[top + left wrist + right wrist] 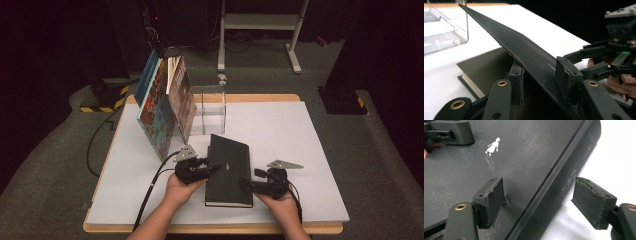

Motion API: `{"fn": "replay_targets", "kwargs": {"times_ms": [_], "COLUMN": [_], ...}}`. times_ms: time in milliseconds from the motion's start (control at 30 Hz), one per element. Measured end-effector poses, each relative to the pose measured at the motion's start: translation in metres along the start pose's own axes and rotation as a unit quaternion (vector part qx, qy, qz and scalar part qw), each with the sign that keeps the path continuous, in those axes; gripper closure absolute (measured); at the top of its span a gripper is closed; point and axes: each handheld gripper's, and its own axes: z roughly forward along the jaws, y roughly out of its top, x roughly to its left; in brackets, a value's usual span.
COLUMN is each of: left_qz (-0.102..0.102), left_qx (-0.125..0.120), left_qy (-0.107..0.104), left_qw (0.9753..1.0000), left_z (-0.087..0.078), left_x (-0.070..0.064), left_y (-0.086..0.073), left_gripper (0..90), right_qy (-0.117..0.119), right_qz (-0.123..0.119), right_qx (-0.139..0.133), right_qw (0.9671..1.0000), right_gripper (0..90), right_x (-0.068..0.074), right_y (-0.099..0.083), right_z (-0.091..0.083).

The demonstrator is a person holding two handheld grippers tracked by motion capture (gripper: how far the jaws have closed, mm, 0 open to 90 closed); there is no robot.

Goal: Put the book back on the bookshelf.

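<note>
Black hardcover book [229, 170] is lying flat near the front middle of the white table [310, 150], spine toward the right. Left gripper [212, 167] is pinching the book's front cover [524, 50] at its left edge, jaws clamped on it, and the cover is tilting up off the page block in the left gripper view. Right gripper [247, 182] is sitting at the spine side, jaws apart and straddling the spine edge, one pad [490, 200] resting on the cover, the other [594, 202] hanging off the side over the table; not gripping yet. Further back on the left, a few colourful books [165, 105] are leaning upright beside a clear acrylic stand [209, 110]. Progress looks early: book is not lifted or stood up, likely shelving with the others is all left to do.
</note>
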Motion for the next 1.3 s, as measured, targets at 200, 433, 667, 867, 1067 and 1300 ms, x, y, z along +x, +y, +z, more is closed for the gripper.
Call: {"fn": "replay_targets", "kwargs": {"times_ms": [200,433,667,867,1067,1300], "left_qz": [0.017,0.058,0.082,0.086,0.085,0.073], "left_qx": [-0.016,-0.038,-0.049,-0.052,-0.051,-0.051], "left_qy": [0.003,0.014,0.021,0.023,0.022,0.025], "left_qw": [0.9997,0.9975,0.9952,0.9946,0.9949,0.9957], "left_z": [-0.003,-0.010,-0.014,-0.015,-0.016,-0.017], "left_x": [-0.004,-0.015,-0.022,-0.024,-0.023,-0.024], "left_y": [-0.002,-0.004,-0.004,-0.005,-0.006,-0.004], "left_gripper": [60.7,60.8,60.8,60.9,60.8,60.9], "right_qy": [0.020,0.054,0.107,0.151,0.157,0.117], "right_qz": [0.024,0.043,0.080,0.105,0.105,0.060], "right_qx": [0.008,0.014,0.032,0.038,0.046,0.005], "right_qw": [0.9995,0.9975,0.9906,0.9821,0.9809,0.9913], "right_gripper": [15.0,4.8,0.0,0.0,5.7,15.6], "right_x": [-0.007,-0.012,-0.019,-0.026,-0.028,-0.018], "right_y": [0.006,0.011,0.017,0.017,0.019,0.020], "right_z": [0.007,0.015,0.026,0.033,0.031,0.011]}}
